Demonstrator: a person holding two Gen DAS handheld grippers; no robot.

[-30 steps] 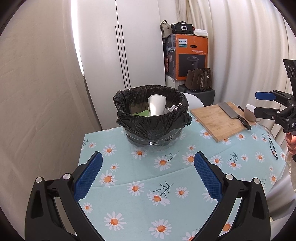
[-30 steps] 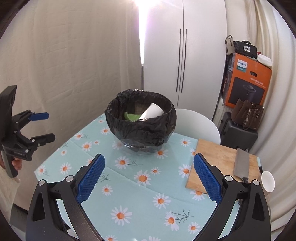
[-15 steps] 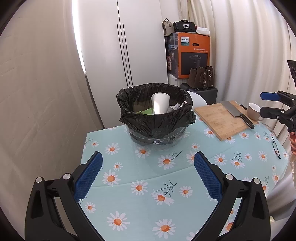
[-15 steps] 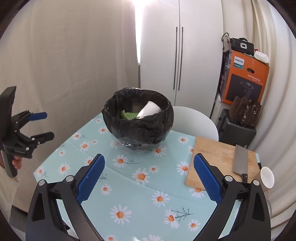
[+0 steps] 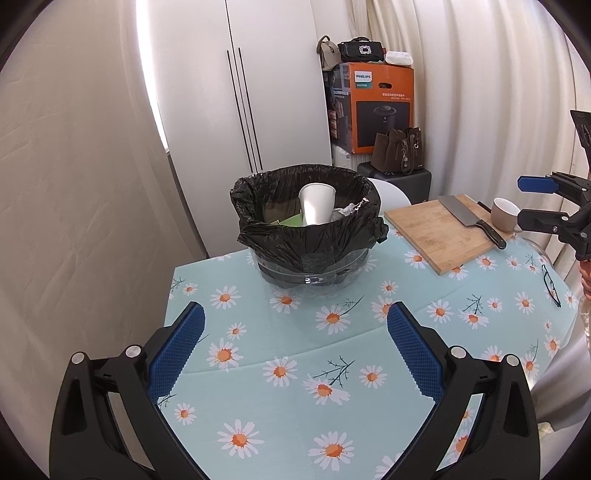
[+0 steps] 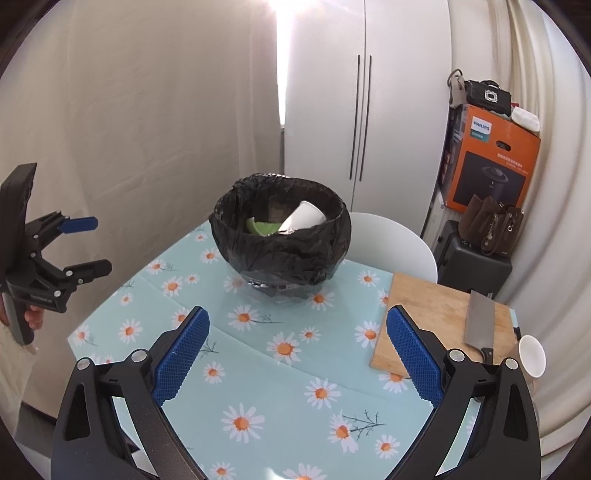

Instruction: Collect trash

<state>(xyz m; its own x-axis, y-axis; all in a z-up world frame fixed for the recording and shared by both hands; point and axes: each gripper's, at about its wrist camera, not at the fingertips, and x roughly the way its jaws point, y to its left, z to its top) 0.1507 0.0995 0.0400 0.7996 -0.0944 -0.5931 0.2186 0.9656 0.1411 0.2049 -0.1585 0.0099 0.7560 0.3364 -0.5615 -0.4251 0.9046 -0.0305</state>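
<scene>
At two o'clock I see a cleaver [image 5: 469, 216] lying on a wooden cutting board [image 5: 428, 229], a beige cup [image 5: 505, 214] beside it, and glasses [image 5: 551, 285] further right.

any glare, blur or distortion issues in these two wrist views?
Left wrist view: sharp, no motion blur; a bright backlit strip beside the white wardrobe is overexposed; fisheye bends the cream curtain. Right wrist view: blown-out window glare at top centre; the black-lined trash bin stays readable; dark vignette in the corners.
</scene>
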